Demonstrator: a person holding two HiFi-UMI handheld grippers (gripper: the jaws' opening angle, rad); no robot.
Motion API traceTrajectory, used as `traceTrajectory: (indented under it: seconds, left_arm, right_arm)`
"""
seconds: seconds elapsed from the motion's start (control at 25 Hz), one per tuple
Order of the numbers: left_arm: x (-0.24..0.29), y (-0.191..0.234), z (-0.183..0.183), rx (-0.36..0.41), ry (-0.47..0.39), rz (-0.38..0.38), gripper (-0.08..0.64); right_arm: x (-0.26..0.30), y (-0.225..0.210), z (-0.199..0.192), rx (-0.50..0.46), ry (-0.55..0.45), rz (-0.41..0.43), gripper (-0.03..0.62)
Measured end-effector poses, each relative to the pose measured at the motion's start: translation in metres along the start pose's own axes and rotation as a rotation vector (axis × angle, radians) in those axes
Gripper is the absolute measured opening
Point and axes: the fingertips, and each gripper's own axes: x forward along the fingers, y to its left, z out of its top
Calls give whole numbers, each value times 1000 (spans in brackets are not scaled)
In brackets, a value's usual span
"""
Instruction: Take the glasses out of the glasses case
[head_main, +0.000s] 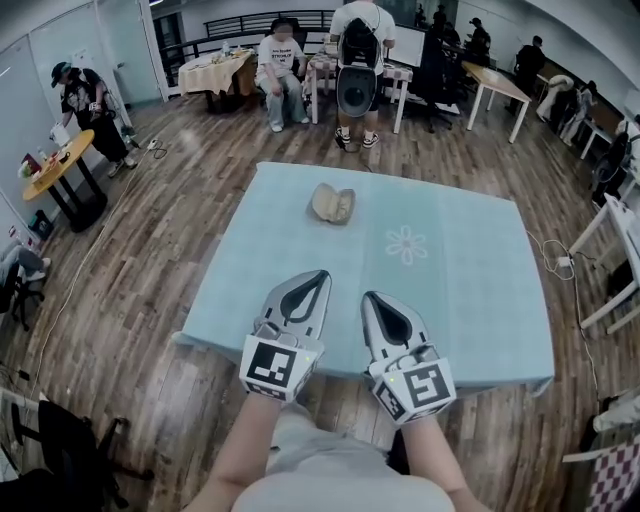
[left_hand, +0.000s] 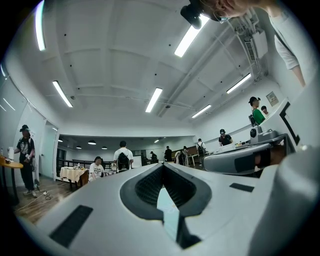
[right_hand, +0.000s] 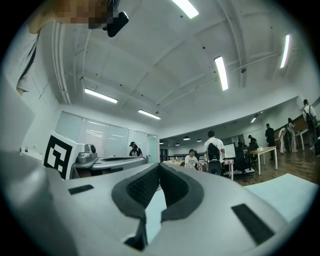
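Nearest me, left gripper (head_main: 318, 276) and right gripper (head_main: 369, 298) hover side by side over the table's (head_main: 470, 300) near edge, both pinched together on nothing. I'd say nothing is done yet: the case (head_main: 332, 204) lies untouched well ahead, toward the far edge, with the glasses unseen. Bare table between us gives me a free run, but that far edge behind the case wants care.

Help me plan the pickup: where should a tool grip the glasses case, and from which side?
Probably grip the glasses case across its shorter width, coming from the near side. It lies flat on the table, an oval whose long axis runs roughly left to right.
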Motion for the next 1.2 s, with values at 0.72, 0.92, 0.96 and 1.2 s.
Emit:
traceTrajectory:
  seconds: [0.72,0.92,0.96,1.2]
  left_arm:
    - [68,122,-28,-57,8,-67,8]
    - [82,140,-41,-63,15,-123,8]
    - [84,145,-43,-62,18,-131,8]
    - [105,183,-59,-99,47,-161,8]
  right_arm:
    - [126,-16,-19,-6,44,-107,8]
    - [151,-24,-29,-4,65,-159,8]
    - [157,-26,-30,-1,66,-170,8]
    - [197,-35,-40,5,80,-208,8]
